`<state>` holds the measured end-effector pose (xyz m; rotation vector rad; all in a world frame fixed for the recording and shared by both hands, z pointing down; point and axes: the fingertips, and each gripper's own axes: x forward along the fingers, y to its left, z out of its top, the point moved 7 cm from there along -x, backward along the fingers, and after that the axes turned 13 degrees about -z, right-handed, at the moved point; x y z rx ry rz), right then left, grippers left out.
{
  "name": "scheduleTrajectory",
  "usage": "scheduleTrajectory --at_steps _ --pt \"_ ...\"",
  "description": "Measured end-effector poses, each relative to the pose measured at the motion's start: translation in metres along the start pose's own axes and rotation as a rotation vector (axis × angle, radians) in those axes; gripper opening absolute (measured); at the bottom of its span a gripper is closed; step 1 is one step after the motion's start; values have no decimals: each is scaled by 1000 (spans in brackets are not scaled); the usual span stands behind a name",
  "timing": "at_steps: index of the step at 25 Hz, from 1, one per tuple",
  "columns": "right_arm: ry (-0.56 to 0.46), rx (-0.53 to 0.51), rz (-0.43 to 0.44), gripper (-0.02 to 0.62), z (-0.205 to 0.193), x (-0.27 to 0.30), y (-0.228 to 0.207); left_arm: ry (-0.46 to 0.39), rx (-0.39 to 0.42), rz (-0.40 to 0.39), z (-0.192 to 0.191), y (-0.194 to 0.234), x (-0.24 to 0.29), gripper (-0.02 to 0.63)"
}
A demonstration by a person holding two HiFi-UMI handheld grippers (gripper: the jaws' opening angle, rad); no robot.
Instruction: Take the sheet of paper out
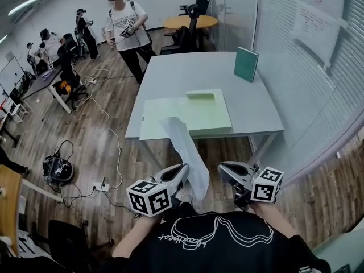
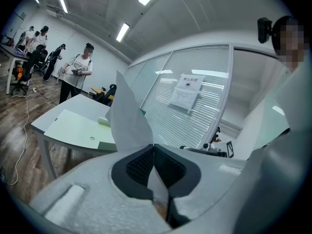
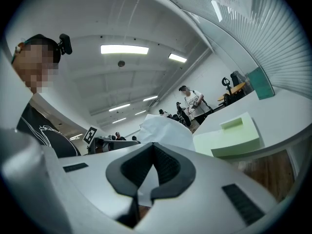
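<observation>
A white sheet of paper (image 1: 185, 149) runs from the near edge of the pale green folder (image 1: 193, 115) down to my left gripper (image 1: 183, 170), which is shut on its lower part. In the left gripper view the sheet (image 2: 129, 118) stands up from the closed pads of that gripper (image 2: 153, 145), curled and free of the folder (image 2: 78, 128). My right gripper (image 1: 222, 168) hangs just right of the sheet, shut, with nothing clearly held. In the right gripper view the sheet (image 3: 163, 128) shows beyond the right gripper (image 3: 153, 145), and the folder (image 3: 234, 135) lies further right.
The folder lies on a grey table (image 1: 193, 73), where a teal book (image 1: 246, 63) stands at the far right. A glass wall with blinds (image 1: 318, 67) runs along the right. A person (image 1: 126, 27) stands beyond the table. Cables and a power strip (image 1: 102, 185) lie on the floor at left.
</observation>
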<state>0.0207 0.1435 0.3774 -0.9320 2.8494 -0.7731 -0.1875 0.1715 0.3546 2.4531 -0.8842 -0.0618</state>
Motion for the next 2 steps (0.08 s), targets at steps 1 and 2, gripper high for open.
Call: scheduleTrajectory --at_steps 1,2 --pt "0 -1 0 8 -1 -1 1 0 -1 -1 -1 -1 -1 14" --pt "1 -2 1 8 -2 -2 2 0 -2 -1 -3 -2 -3 14"
